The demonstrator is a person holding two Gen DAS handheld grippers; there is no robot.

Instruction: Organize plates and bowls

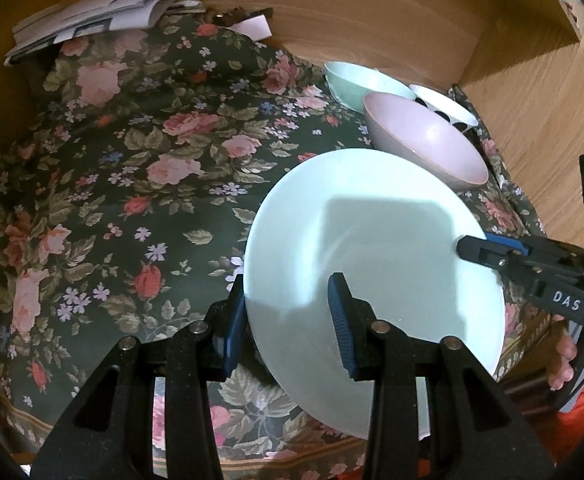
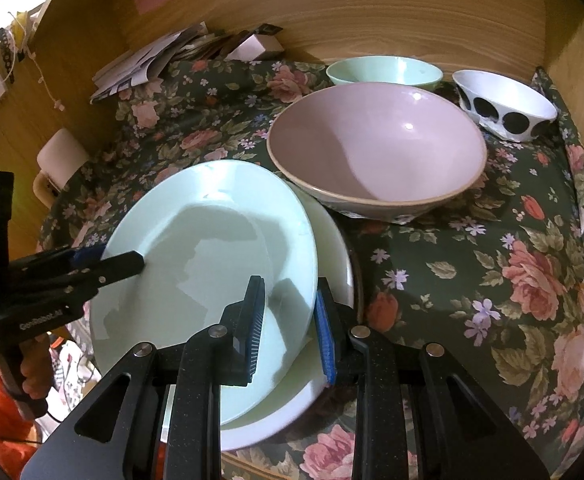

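Observation:
A pale green plate (image 1: 372, 232) (image 2: 212, 248) is held tilted above a larger white plate (image 2: 328, 248) on the floral cloth. My left gripper (image 1: 288, 316) straddles the green plate's left rim, jaws either side of it. My right gripper (image 2: 288, 320) straddles its right rim the same way; it shows in the left wrist view (image 1: 480, 250) at the plate's right edge. A large pink bowl (image 2: 376, 148) (image 1: 428, 140) sits behind the plates. A green bowl (image 2: 384, 70) (image 1: 360, 80) and a white bowl with black dots (image 2: 504, 100) (image 1: 444, 106) stand at the back.
The floral cloth (image 1: 132, 184) covers a table inside a wooden alcove (image 2: 372, 12). Folded papers (image 1: 92, 20) lie at the back left. A white mug (image 2: 60, 160) stands at the cloth's left edge.

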